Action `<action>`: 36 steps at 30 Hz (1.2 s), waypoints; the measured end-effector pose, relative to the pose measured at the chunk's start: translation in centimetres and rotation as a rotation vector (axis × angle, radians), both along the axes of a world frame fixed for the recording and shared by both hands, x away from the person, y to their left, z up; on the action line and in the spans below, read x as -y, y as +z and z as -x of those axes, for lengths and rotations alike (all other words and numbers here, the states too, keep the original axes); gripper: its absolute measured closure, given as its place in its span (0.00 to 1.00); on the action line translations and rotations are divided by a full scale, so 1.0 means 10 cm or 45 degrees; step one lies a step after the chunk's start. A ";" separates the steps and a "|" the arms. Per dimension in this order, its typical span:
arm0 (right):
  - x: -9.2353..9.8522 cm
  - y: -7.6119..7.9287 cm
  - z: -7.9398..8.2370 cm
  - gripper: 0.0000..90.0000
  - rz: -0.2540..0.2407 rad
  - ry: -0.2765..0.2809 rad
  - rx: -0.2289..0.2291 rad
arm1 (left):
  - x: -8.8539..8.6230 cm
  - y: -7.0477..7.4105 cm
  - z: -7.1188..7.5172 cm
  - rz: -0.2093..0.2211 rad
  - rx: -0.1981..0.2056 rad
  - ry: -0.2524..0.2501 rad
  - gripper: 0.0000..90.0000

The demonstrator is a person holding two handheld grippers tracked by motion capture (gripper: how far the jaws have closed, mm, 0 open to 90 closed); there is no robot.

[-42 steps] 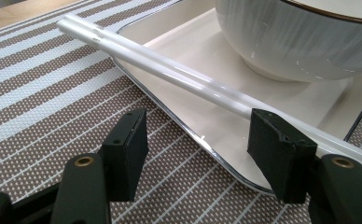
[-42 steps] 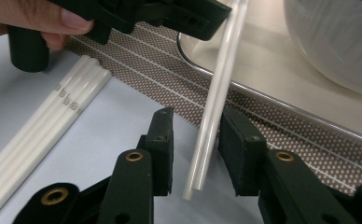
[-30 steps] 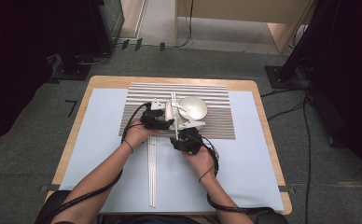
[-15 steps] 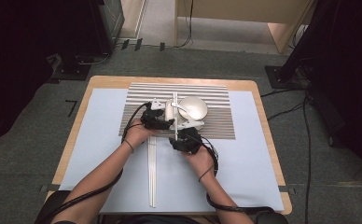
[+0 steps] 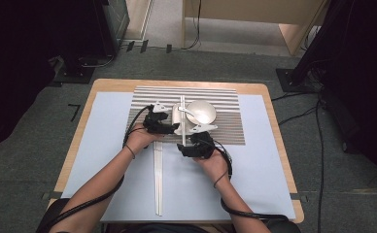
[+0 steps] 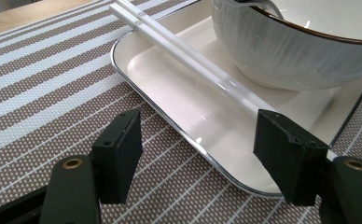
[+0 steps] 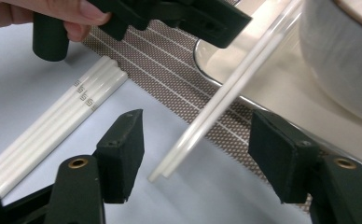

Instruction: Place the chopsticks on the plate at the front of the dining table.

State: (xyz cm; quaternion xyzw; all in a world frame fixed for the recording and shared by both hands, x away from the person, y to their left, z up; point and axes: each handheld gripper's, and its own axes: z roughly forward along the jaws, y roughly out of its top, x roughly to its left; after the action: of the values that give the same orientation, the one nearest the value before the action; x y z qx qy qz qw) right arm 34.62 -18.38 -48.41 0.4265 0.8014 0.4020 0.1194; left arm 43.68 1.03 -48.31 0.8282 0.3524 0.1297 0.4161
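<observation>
Left gripper, jaws apart and holding nothing, stood at the near edge of a white tray on the striped mat. A bowl sat on the tray, with a pair of white chopsticks lying across the tray's rim. Right gripper (likewise spread, empty) flanked the chopsticks' near ends; more chopsticks lay on the pale sheet.

bowl on tray, chopsticks across tray
</observation>
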 end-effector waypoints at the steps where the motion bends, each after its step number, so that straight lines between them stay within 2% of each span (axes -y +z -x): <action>1: 0.02 0.01 0.00 0.38 -0.002 0.009 0.004 | -0.01 0.01 0.01 0.000 0.002 -0.002 0.36; 8: 0.14 0.05 0.00 0.32 -0.014 0.103 0.055 | -0.04 0.05 0.05 0.009 -0.026 -0.019 0.36; 11: 0.17 0.06 0.01 0.31 0.005 0.143 0.088 | -0.06 0.07 0.08 0.011 -0.036 -0.031 0.35; 15: 0.24 0.07 0.01 0.31 -0.017 0.152 0.094 | -0.12 0.09 0.13 0.006 -0.045 -0.047 0.35; 19: 0.33 0.09 0.02 0.31 -0.040 0.145 0.106 | -0.22 0.12 0.19 0.023 -0.055 -0.042 0.34; 26: 0.50 0.05 0.09 0.31 0.011 0.185 0.151 | -0.37 0.13 0.34 0.014 -0.048 -0.057 0.34; 33: 0.61 0.04 0.12 0.31 0.035 0.197 0.166 | -0.53 0.13 0.49 -0.004 -0.041 -0.072 0.33; 36: 0.66 0.03 0.13 0.30 0.044 0.199 0.172 | -0.59 0.13 0.55 -0.004 -0.021 -0.077 0.32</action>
State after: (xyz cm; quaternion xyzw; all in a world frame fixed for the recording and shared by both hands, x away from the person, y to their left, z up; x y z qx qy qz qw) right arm 33.33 -24.96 -48.09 0.3323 0.8292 0.4241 0.1489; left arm 38.18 6.97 -47.03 0.8402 0.3302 0.1107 0.4156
